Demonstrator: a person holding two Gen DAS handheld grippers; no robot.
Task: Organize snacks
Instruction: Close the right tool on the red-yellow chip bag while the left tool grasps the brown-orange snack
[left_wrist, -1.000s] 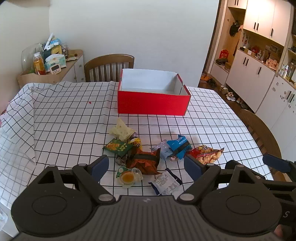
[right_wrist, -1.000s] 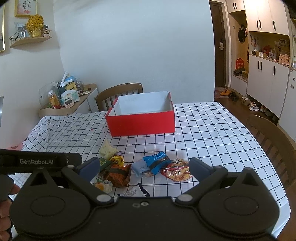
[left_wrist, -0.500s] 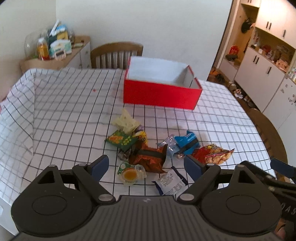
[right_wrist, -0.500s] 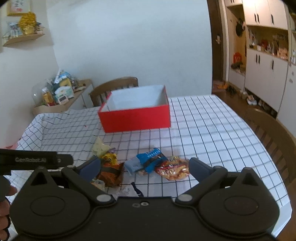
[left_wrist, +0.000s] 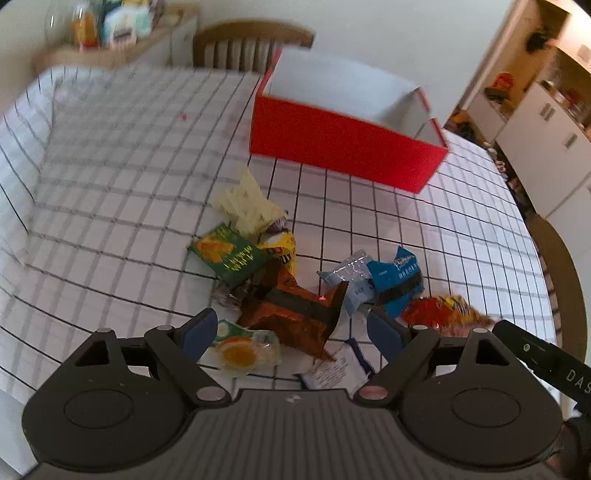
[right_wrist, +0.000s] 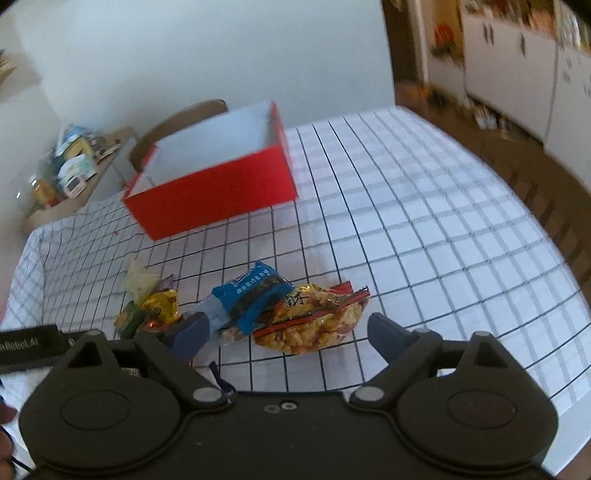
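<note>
Left gripper is wide open and empty over the orange bag; the jelly cup at your 8 o'clock could snag. Right gripper, jaws just narrowing but holding nothing, straddles the red-yellow pack; the blue pack overlaps it, I think. The red box sits at 11.

Both wrist views look steeply down and forward over the checked table, close above the snack pile. Both share the red box in the upper middle of the frame, and the blue packet.
</note>
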